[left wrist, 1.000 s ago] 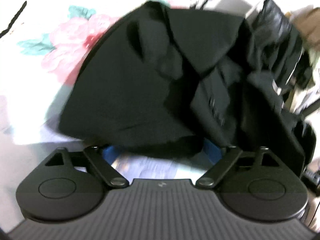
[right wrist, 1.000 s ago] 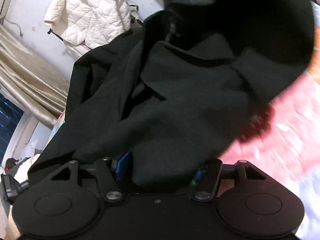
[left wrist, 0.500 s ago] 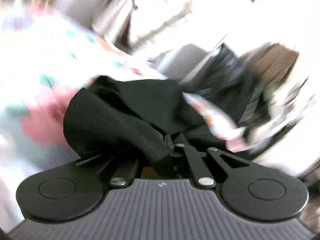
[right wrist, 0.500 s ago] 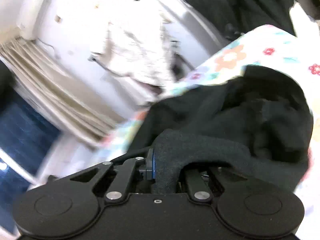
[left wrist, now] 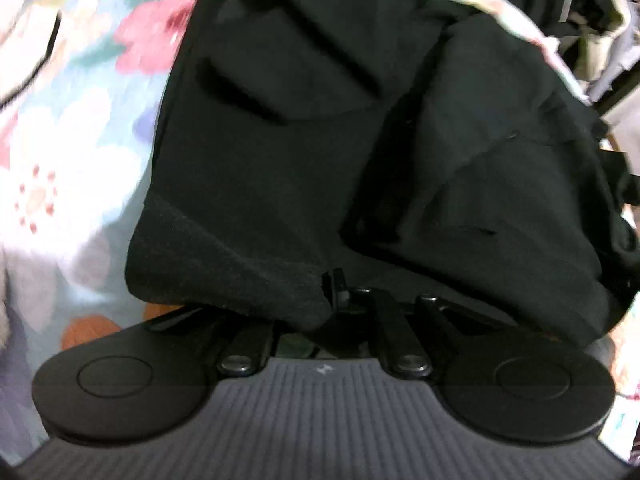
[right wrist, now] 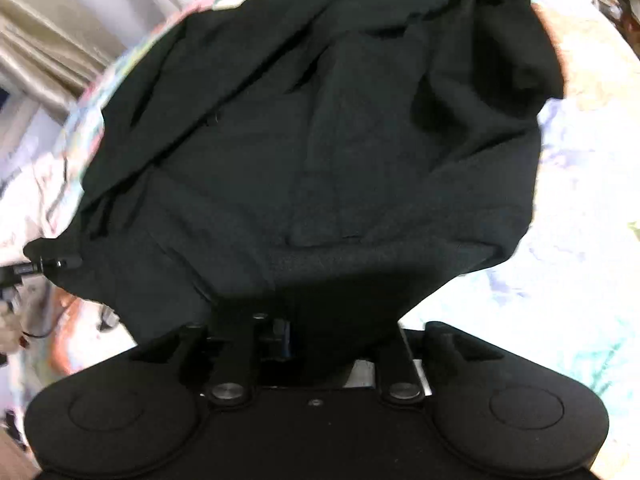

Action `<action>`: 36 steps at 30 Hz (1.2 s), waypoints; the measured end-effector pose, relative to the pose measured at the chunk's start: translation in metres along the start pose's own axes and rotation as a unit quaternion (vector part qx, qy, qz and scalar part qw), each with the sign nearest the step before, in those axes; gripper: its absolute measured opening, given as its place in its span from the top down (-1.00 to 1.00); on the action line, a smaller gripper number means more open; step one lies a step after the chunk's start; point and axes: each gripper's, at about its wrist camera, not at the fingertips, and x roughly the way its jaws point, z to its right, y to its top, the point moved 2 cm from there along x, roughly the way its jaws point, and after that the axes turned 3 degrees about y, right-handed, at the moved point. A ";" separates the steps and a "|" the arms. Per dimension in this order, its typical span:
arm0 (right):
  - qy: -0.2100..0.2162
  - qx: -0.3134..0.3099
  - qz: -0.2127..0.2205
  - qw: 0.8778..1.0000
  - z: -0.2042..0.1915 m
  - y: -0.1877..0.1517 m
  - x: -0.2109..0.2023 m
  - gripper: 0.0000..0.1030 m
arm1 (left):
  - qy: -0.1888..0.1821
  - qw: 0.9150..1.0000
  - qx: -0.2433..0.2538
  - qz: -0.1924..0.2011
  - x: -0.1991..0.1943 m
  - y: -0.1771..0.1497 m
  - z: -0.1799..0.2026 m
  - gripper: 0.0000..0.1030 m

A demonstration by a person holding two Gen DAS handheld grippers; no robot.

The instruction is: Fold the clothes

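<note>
A black garment (left wrist: 304, 152) lies bunched in thick folds on a floral bedsheet (left wrist: 80, 120). In the left wrist view its ribbed hem hangs over my left gripper (left wrist: 336, 292), whose links are drawn together, shut on the cloth. The right wrist view shows the same black garment (right wrist: 320, 152) spread wide over the bedsheet (right wrist: 580, 160). Its near edge covers my right gripper (right wrist: 296, 320). The fingertips are hidden under the fabric; the links lean inward and a blue pad (right wrist: 286, 340) shows near the centre, so it is shut on the hem.
Dark clothes and clutter (left wrist: 560, 0) pile up past the bed's far right edge. Beige curtains (right wrist: 48, 40) hang at the upper left of the right wrist view. Crumpled white fabric (right wrist: 32, 192) and a black cable plug (right wrist: 44, 264) lie beside the bed's left edge.
Both grippers were open at the garment's edge a second ago. They closed on it and swung it up. Now it is down across the sheet again.
</note>
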 end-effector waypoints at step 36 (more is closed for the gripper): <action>-0.050 -0.166 0.157 0.972 -0.035 0.250 0.061 -0.14 | 0.179 0.924 0.335 0.040 0.126 0.210 0.060 0.94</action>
